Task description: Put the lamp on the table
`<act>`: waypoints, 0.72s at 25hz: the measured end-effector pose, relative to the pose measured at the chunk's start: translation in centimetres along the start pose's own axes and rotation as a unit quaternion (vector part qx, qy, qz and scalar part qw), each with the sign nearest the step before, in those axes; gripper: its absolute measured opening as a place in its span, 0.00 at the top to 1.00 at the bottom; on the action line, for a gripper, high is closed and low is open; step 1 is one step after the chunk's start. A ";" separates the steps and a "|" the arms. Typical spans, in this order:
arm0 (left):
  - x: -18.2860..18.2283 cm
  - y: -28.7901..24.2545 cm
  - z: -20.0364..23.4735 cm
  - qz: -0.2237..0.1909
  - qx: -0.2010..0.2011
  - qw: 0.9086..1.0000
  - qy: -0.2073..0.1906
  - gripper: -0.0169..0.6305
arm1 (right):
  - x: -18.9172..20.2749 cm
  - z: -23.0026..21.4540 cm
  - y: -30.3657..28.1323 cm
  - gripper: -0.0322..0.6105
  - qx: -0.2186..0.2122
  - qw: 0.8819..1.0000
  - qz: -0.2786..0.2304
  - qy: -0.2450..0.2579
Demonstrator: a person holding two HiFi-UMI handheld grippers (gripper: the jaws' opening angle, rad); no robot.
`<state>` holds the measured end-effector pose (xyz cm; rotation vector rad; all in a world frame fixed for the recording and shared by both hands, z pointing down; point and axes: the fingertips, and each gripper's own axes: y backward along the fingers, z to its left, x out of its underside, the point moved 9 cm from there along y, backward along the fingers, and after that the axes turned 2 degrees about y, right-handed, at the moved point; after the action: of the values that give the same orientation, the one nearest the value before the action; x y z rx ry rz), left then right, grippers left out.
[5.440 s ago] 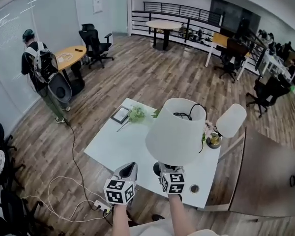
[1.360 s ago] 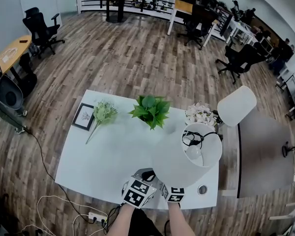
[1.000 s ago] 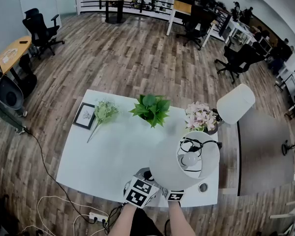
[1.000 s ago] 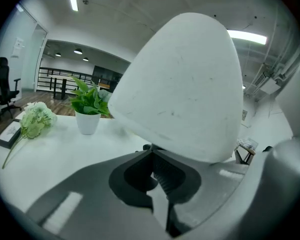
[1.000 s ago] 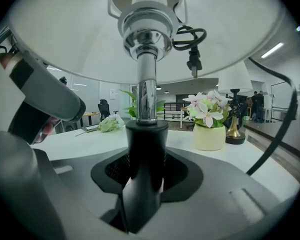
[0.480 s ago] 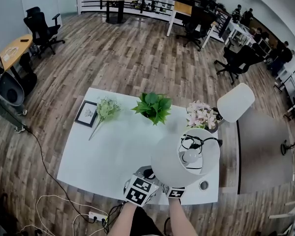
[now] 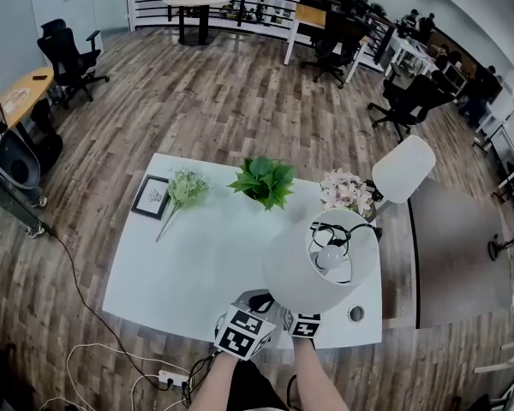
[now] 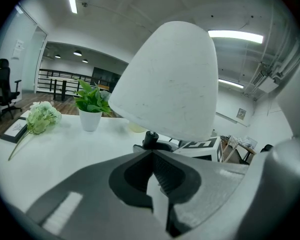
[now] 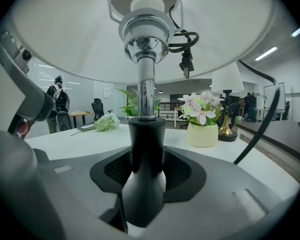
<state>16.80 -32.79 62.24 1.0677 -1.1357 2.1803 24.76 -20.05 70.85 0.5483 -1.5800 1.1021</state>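
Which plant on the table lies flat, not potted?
The pale green-white flower sprig beside the black picture frame; the leafy green plant and pink flowers stand in pots.

- In the head view the lamp [image 7: 321, 264] shade covers its own stem and foot.
- It also hides the 2 fingers of the right gripper [image 9: 145, 189].
- In the right gripper view the shade runs off the top edge.
- The picture frame [image 7: 152, 197] print is too small to tell.
- The far people [image 7: 482, 82] are mere specks.
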 end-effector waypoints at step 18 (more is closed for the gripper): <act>2.5 2.9 -2.6 0.014 -0.015 1.000 -0.002 0.97 | 2.5 1.5 6.0 0.69 0.004 1.000 0.029 0.002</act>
<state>12.21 -32.11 61.92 1.0506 -1.1885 2.1771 18.41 -18.05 71.01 0.5070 -1.5971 1.1536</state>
